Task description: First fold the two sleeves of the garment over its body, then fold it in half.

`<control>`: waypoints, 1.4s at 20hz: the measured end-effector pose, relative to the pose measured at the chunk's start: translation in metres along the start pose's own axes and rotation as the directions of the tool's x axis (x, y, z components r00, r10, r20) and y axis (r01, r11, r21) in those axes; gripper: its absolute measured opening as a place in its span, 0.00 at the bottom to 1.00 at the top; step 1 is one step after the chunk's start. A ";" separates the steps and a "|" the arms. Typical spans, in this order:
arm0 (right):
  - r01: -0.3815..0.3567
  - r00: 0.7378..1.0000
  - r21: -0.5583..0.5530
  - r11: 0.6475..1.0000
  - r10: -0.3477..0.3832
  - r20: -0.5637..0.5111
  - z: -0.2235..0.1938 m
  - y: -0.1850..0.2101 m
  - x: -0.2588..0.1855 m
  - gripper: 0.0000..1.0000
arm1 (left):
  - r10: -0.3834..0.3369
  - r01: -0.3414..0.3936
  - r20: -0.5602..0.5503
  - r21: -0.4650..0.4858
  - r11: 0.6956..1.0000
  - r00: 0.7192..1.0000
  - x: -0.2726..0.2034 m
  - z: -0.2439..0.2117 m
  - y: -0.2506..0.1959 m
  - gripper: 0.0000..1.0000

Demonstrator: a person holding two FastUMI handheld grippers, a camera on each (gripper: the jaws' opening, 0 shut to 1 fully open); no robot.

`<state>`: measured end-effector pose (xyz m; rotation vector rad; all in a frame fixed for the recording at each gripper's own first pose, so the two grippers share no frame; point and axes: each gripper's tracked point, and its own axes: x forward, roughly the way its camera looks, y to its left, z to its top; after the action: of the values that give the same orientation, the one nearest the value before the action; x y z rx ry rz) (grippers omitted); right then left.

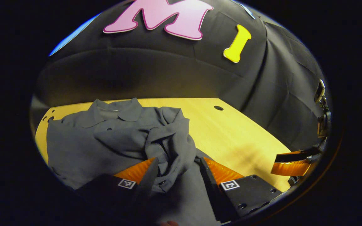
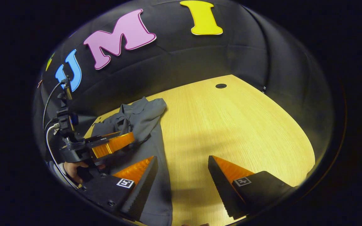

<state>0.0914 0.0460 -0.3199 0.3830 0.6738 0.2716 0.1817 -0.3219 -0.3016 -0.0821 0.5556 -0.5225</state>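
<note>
So I've got the grey polo shirt (image 1: 105, 138) lying on the left half of the wooden table (image 1: 231, 131), collar (image 1: 127, 111) toward the back wall, body running toward me. One sleeve (image 1: 171, 147) is already bunched over the body, rumpled more than flat.

Starting on the left: my left gripper (image 1: 178, 171) sits right over that bunched sleeve, fingers spread with the cloth lying between them. In the left gripper view the fabric looks like it's touching the inner face of one finger (image 1: 149, 175), but both sides aren't pressing on it, so I'd call it open, not pinching. In the right gripper view the same tool (image 2: 127, 139) hangs over the shirt with a hand (image 2: 74, 168) on its handle.

Risk here, I reckon: if I pull away and that fold is snagged on the toothed pad, the sleeve drags back off the body and the fold is undone. The wad is also lumpy, so folding in half over it probably gives a crooked, bulgy result.

Moving right: my right gripper (image 2: 182, 175) is wide open too, holding nothing, one finger over the shirt's near edge (image 2: 159, 194) and the other over bare table.

Worry there: if it closes where it is, I think it catches only the hem, or one layer, and the whole shirt slides on that smooth wood.
</note>
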 end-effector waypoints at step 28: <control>0.070 0.962 -0.128 0.989 -0.101 -0.255 -0.168 0.049 -0.092 0.99 | 0.382 -0.409 -0.207 -0.104 0.907 0.901 -0.323 -0.177 0.230 0.95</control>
<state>-0.0928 0.0987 -0.3686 0.2048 0.9270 0.2806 -0.0409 0.0489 -0.3449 -0.0576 0.7683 -0.0881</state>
